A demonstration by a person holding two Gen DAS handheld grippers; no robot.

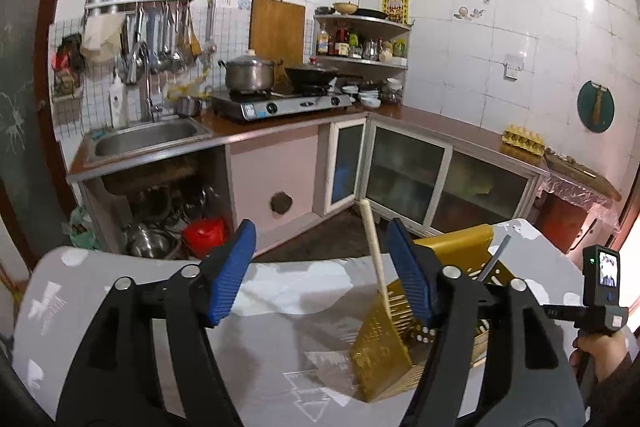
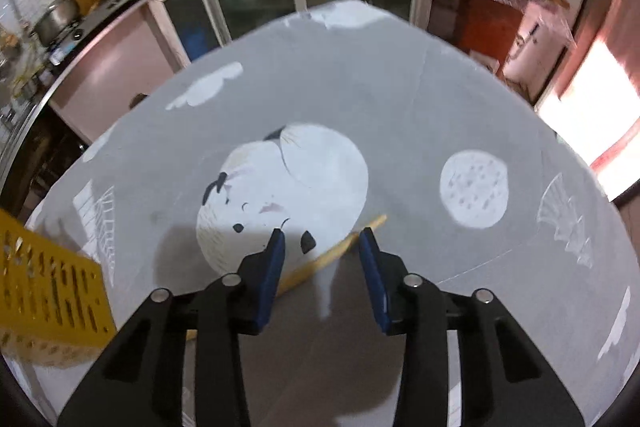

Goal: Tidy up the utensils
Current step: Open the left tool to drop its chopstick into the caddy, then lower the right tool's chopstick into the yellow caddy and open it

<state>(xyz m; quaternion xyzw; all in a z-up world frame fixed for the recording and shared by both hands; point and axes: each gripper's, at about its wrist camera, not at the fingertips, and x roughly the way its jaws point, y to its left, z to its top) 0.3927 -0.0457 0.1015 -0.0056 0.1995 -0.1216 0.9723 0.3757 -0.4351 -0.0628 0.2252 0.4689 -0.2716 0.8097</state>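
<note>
A yellow perforated utensil holder (image 1: 384, 347) stands on the grey printed tablecloth (image 1: 120, 307). A cream-handled utensil (image 1: 372, 239) leans upright in it, and a thin metal handle (image 1: 496, 255) sticks out behind. My left gripper (image 1: 321, 229) is open. The cream handle rises between its fingers, close to the right pad (image 1: 408, 267), with a gap still showing. In the right wrist view a wooden stick (image 2: 352, 241) lies slanted on the cloth (image 2: 400, 87). My right gripper (image 2: 322, 237) is open and points down over the stick. The stick crosses the gap between its blue pads without being pinched. The holder's edge (image 2: 48, 287) shows at the left.
A hand (image 1: 600, 351) at the right edge holds a black device with a small screen. Beyond the table are a sink (image 1: 148, 139), a gas stove with a pot (image 1: 248, 75), hanging ladles (image 1: 160, 43), glass-door cabinets (image 1: 408, 175) and an egg tray (image 1: 524, 139).
</note>
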